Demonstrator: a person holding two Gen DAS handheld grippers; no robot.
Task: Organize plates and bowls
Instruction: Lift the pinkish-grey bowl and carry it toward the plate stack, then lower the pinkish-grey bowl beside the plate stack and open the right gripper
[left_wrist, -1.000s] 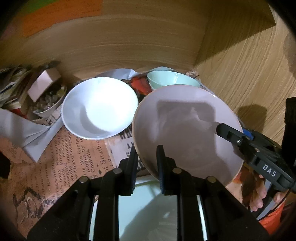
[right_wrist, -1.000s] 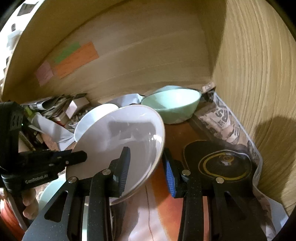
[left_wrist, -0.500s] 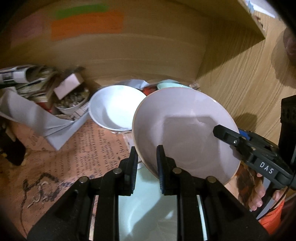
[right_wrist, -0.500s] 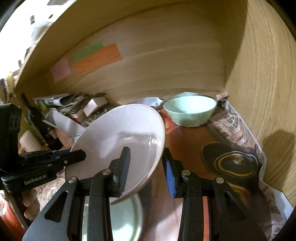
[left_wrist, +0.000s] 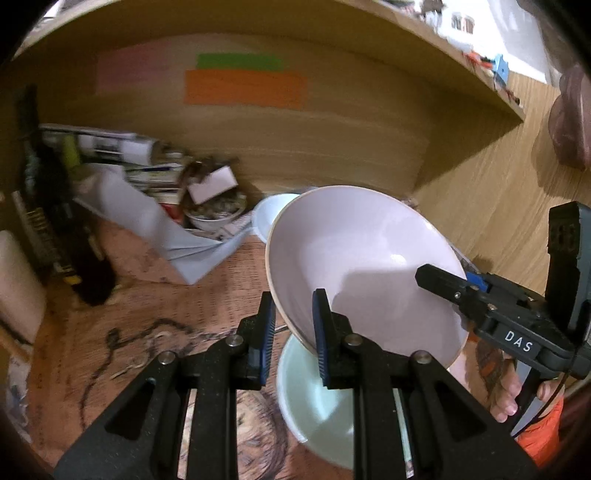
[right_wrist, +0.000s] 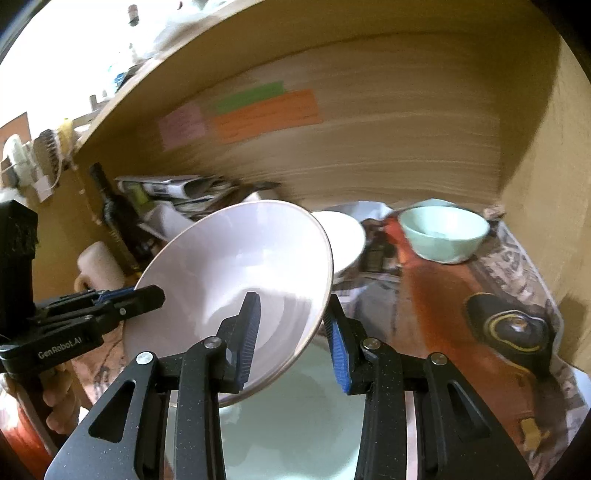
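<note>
Both grippers pinch one pink bowl (left_wrist: 354, 266) by opposite sides of its rim. Left gripper (left_wrist: 293, 334) clamps the near left rim; right gripper (right_wrist: 291, 332) clamps the near right rim. Pink bowl hangs tilted in the air, directly above a pale green plate (right_wrist: 295, 424) on the paper-lined shelf (right_wrist: 443, 302). White bowl (right_wrist: 345, 236) sits behind it. Mint bowl (right_wrist: 443, 232) stands at far right, near the shelf's right wall. Clutter of papers (left_wrist: 147, 162) fills the far left.

Home storage nook: wooden shelf (right_wrist: 406, 155), newspaper lining (right_wrist: 517, 258), stacked papers (left_wrist: 140, 162), crockery.
</note>
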